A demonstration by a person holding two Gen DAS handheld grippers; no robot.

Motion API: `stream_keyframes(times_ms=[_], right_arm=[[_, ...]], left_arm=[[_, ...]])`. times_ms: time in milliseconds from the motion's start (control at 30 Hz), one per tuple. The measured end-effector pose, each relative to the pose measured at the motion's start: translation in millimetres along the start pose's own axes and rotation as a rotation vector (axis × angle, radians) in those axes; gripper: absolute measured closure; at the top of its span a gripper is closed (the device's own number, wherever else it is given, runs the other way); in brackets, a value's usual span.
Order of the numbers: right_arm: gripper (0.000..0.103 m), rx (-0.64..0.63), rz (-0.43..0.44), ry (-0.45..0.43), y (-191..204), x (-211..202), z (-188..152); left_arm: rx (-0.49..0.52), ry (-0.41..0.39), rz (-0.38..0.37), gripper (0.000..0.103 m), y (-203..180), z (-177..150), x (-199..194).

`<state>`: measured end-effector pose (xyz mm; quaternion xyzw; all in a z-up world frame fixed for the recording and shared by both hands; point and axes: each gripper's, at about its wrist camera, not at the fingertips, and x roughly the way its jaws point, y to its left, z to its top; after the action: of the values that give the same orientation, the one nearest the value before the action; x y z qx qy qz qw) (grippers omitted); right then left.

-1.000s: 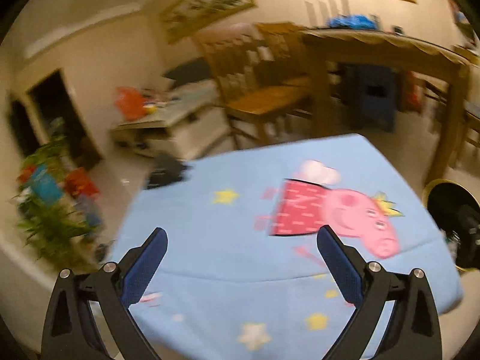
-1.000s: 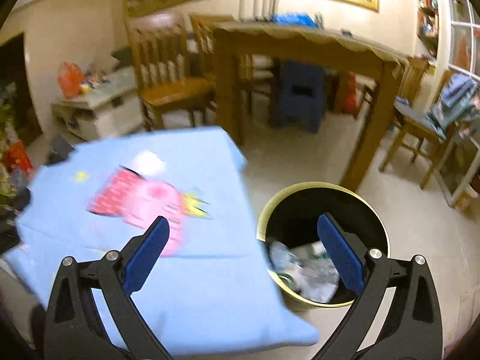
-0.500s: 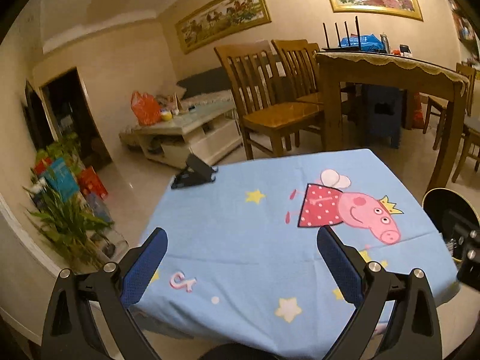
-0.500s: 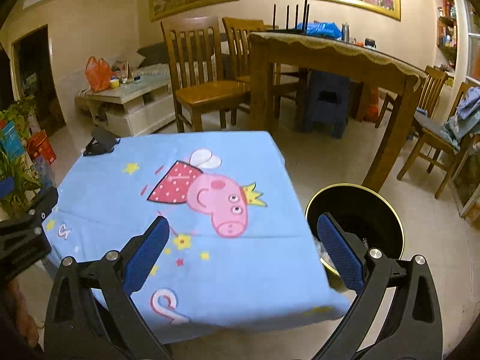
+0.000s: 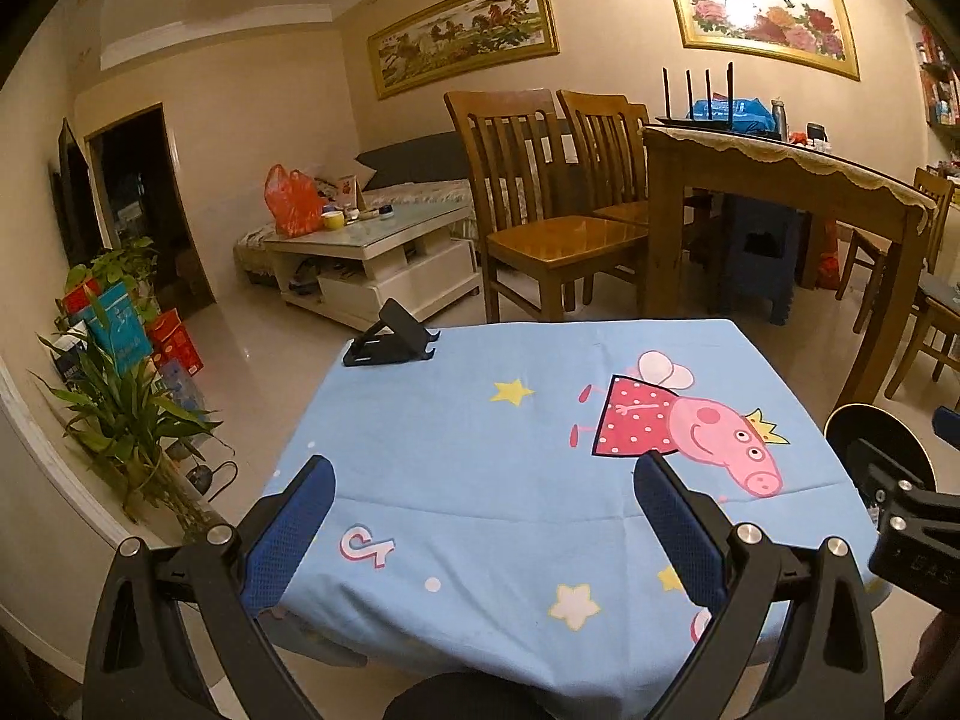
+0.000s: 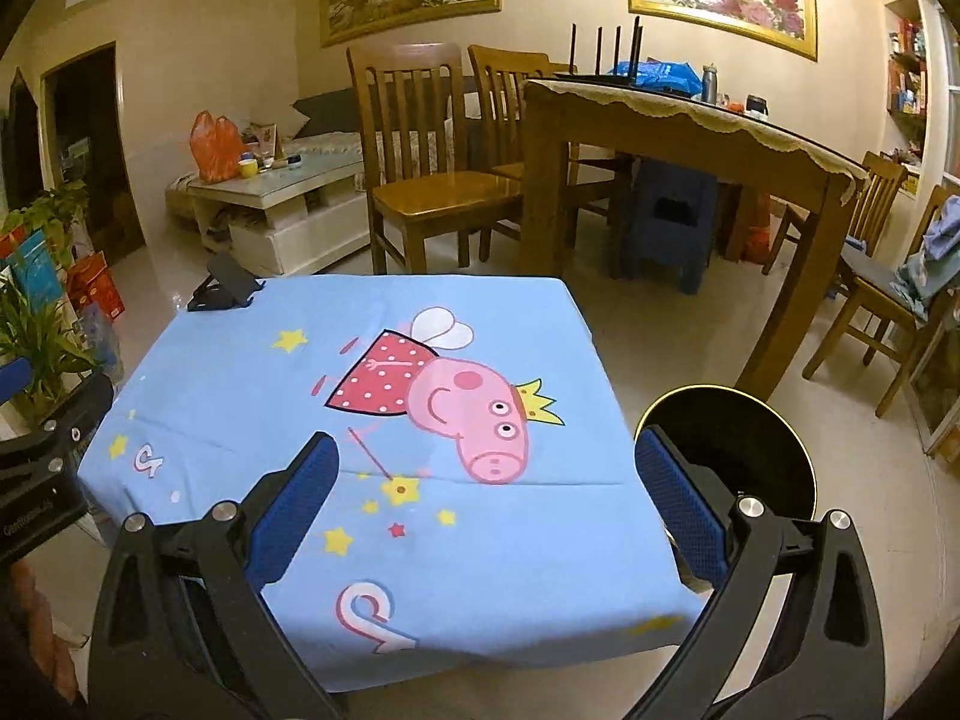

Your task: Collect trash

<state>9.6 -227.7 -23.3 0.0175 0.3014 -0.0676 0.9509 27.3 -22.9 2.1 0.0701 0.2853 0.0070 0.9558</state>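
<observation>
A small table under a blue cartoon-pig cloth fills both views, and I see no loose trash on it. A black bin with a gold rim stands on the floor at the table's right side; its contents are hidden. My left gripper hangs open over the cloth's near edge with nothing between its fingers. My right gripper is open too, with its right finger in front of the bin. Each gripper shows at the edge of the other's view.
A black phone stand sits on the table's far left corner. Wooden chairs and a wooden dining table stand behind. A white coffee table and potted plants are at the left.
Both grippers have pulled back and steadied, facing the table squarely. The right one swung left from over the bin, whose trash inside no longer shows. Both stayed open.
</observation>
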Motion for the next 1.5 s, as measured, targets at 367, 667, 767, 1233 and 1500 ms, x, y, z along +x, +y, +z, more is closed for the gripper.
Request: stream_keyframes(times_ms=[367,667,767,1233,1500], right_arm=[[0.006,-0.007,0.031,0.003,3,-3,-1],[0.006,-0.005,0.040,0.004,1,-7,0],[0.006,-0.005,0.041,0.004,1,-8,0],[0.006,-0.015,0.050,0.011,5,-10,2],[0.006,-0.016,0.053,0.020,11,-11,1]], left_arm=[[0.000,-0.004,-0.018,0.007,0,-3,-3],[-0.010,-0.008,-0.028,0.006,3,-1,-4],[-0.022,0.000,-0.034,0.006,6,-1,-2],[-0.036,-0.003,-0.077,0.006,14,-3,-3],[-0.033,0.003,-0.069,0.006,15,-4,-1]])
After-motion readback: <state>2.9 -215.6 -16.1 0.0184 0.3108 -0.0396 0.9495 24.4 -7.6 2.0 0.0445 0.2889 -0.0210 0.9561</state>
